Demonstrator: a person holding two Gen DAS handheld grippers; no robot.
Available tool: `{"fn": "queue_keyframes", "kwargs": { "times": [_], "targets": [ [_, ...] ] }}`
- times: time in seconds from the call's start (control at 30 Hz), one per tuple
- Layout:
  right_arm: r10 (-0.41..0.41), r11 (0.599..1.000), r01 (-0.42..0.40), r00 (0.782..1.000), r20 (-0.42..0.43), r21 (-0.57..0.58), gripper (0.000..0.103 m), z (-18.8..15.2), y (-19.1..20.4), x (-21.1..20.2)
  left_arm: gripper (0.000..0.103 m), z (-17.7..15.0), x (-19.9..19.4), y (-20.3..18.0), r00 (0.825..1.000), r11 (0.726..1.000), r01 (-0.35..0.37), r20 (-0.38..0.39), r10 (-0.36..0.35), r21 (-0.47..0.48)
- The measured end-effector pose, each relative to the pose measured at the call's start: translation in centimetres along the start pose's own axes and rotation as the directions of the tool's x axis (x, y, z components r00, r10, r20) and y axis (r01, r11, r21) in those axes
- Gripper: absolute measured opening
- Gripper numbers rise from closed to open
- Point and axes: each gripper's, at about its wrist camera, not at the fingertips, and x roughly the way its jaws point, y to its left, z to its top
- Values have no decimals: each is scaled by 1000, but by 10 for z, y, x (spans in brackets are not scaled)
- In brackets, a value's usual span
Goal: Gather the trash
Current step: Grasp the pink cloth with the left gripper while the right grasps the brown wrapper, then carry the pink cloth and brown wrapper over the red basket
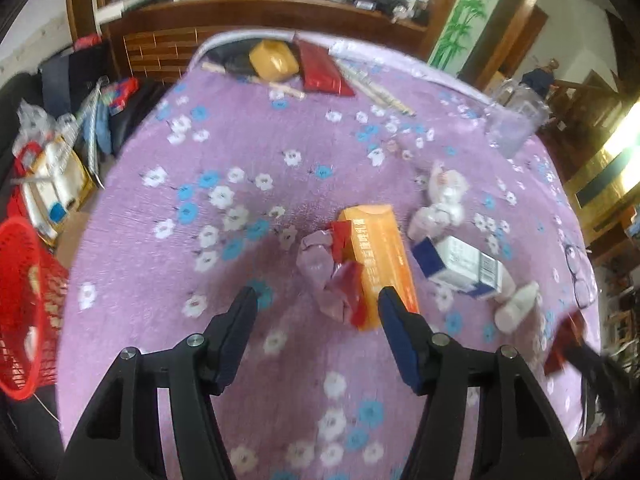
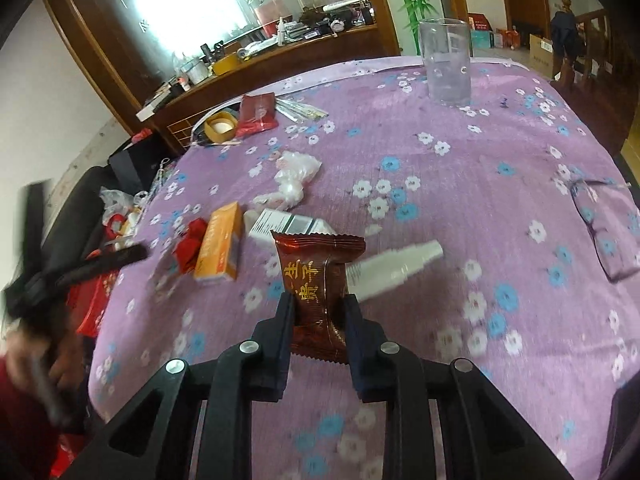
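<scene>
My right gripper (image 2: 319, 297) is shut on a dark brown snack wrapper (image 2: 318, 280) and holds it above the purple flowered tablecloth (image 2: 440, 200). My left gripper (image 1: 317, 294) is open over the cloth, nothing between its fingers. Just beyond its tips lie crumpled pink paper (image 1: 316, 264), a crumpled red wrapper (image 1: 348, 280) and an orange box (image 1: 378, 256). To their right are a white and blue box (image 1: 460, 264), a white bottle (image 1: 516, 308) and a crumpled clear plastic bag (image 1: 444, 196). In the right wrist view the left gripper (image 2: 80, 268) is a black blur at the left edge.
A red mesh basket (image 1: 24, 300) stands off the table's left edge. A clear glass jar (image 2: 446, 62) stands at the far side, and eyeglasses (image 2: 600, 228) lie at the right. A tape roll (image 2: 220, 126) and a red packet (image 2: 258, 114) sit at the far left.
</scene>
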Motion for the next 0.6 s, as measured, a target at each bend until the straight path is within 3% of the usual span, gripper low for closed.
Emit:
{"fn": "queue_keyframes", "kwargs": {
  "times": [0.37,0.6],
  "targets": [
    [9,999,-9,1000,6,44,26,-23,-11,-34,35,19,59,0,998,1000,3,-63,-4,-15],
    [26,999,-26,1000,-1,34,26,-26,4,-31,29,4,35,-7,1000,1000,-5,12,5,29]
  ]
}}
